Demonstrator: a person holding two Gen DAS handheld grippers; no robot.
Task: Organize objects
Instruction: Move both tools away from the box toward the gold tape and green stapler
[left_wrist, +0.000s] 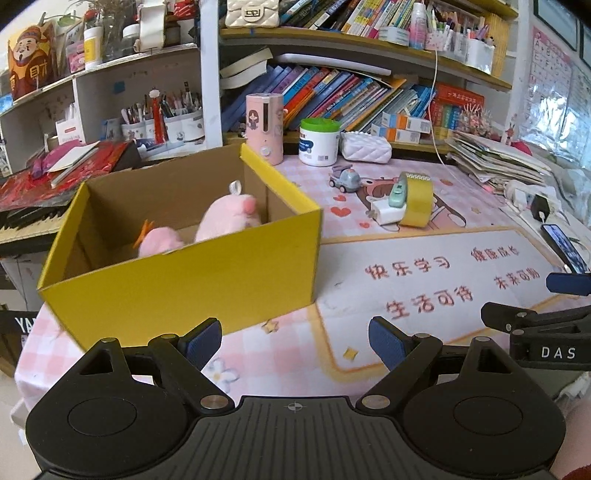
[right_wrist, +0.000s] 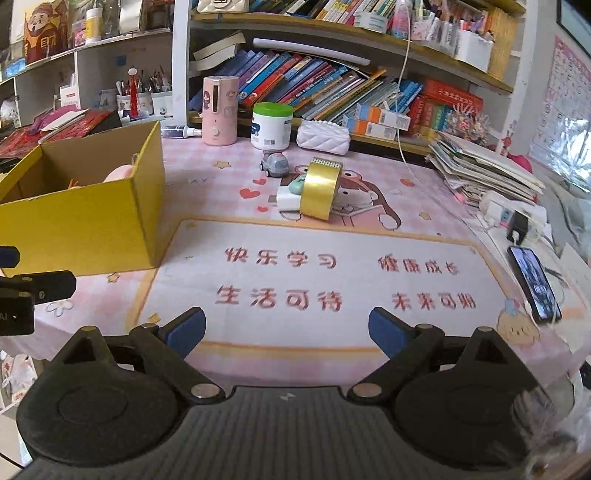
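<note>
A yellow cardboard box (left_wrist: 184, 280) stands open on the pink desk mat, with pink plush toys (left_wrist: 229, 218) inside; it also shows at the left of the right wrist view (right_wrist: 85, 218). Mid-mat lie a gold tape roll (right_wrist: 320, 190), a white charger (right_wrist: 288, 199), a small green toy (right_wrist: 297, 184) and a grey toy car (right_wrist: 275, 164). My left gripper (left_wrist: 295, 343) is open and empty, just in front of the box. My right gripper (right_wrist: 286, 330) is open and empty over the mat's near edge, well short of the tape roll.
A pink humidifier (right_wrist: 219, 110), a green-lidded jar (right_wrist: 271, 125) and a white quilted pouch (right_wrist: 323, 136) stand at the back before the bookshelf. A paper stack (right_wrist: 484, 166), power strip (right_wrist: 509, 218) and phone (right_wrist: 533, 282) sit at the right.
</note>
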